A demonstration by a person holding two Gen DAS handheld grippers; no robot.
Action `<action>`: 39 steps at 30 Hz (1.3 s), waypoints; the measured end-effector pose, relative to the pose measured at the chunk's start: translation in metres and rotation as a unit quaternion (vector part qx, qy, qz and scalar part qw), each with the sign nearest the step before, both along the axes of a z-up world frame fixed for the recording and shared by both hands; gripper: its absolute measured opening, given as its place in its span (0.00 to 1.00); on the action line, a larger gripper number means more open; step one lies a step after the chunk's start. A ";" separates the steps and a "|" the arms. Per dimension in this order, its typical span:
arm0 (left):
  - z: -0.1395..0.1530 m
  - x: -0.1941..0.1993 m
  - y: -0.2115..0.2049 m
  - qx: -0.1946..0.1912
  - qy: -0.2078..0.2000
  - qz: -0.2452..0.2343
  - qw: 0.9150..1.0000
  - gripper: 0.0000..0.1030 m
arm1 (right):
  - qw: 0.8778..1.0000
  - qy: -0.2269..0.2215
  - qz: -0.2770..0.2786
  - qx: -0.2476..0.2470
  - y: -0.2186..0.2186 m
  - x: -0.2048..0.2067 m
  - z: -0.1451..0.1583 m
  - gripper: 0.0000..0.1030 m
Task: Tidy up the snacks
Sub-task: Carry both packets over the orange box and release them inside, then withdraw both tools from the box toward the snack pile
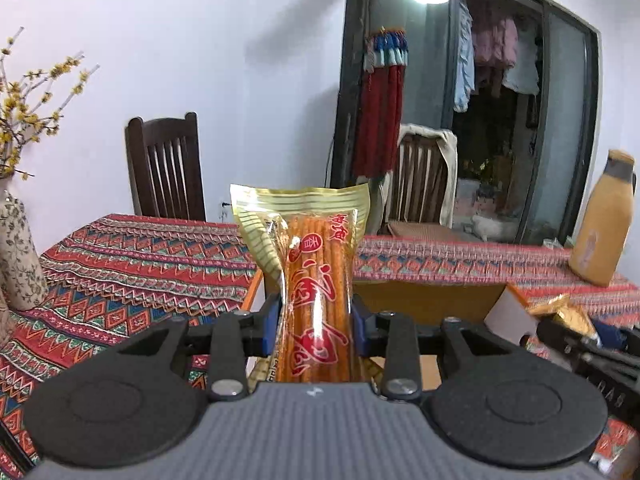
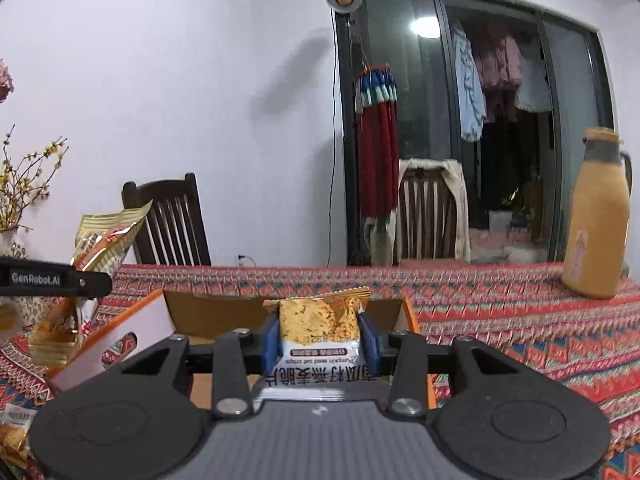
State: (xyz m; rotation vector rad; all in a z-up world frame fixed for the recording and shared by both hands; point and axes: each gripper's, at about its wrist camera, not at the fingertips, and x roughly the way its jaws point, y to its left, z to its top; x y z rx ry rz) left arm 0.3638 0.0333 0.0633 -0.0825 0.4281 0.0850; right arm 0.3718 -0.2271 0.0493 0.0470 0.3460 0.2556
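On the left, the left gripper (image 1: 316, 322) is clamped tight round the middle of a long gold-and-orange plastic packet of spicy sticks (image 1: 310, 280), held upright above the open orange-edged cardboard box (image 2: 192, 312). The right gripper (image 2: 320, 334) pinches a small white-and-yellow foil packet of oat crisps (image 2: 320, 334). Both look light and crinkly, probably slippery, and the crisps are likely to crush, so go easy and grip mid-pack.

Red zigzag tablecloth (image 1: 120, 264); orange-and-gold snack packet (image 1: 316, 280).
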 end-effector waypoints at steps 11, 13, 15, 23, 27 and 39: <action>-0.025 0.006 -0.006 0.007 0.034 -0.014 0.999 0.36 | 1.000 0.028 0.006 -0.007 0.006 0.003 -0.018 0.39; -0.025 0.002 -0.007 0.008 0.032 -0.014 0.999 0.39 | 1.000 0.028 0.007 -0.005 0.007 0.001 -0.019 0.41; -0.023 -0.001 -0.007 0.004 0.030 -0.010 0.999 0.47 | 1.000 0.027 0.008 -0.004 0.008 0.000 -0.018 0.47; -0.008 -0.020 -0.002 -0.003 -0.026 0.025 0.999 1.00 | 1.000 0.002 -0.006 0.017 0.001 -0.014 -0.010 1.00; -0.006 -0.021 0.001 -0.008 -0.028 0.026 0.999 1.00 | 1.000 -0.006 -0.003 0.018 0.000 -0.020 -0.008 1.00; 0.017 -0.045 -0.010 0.016 -0.063 0.029 0.997 1.00 | 0.999 -0.046 -0.006 0.029 -0.007 -0.038 0.016 1.00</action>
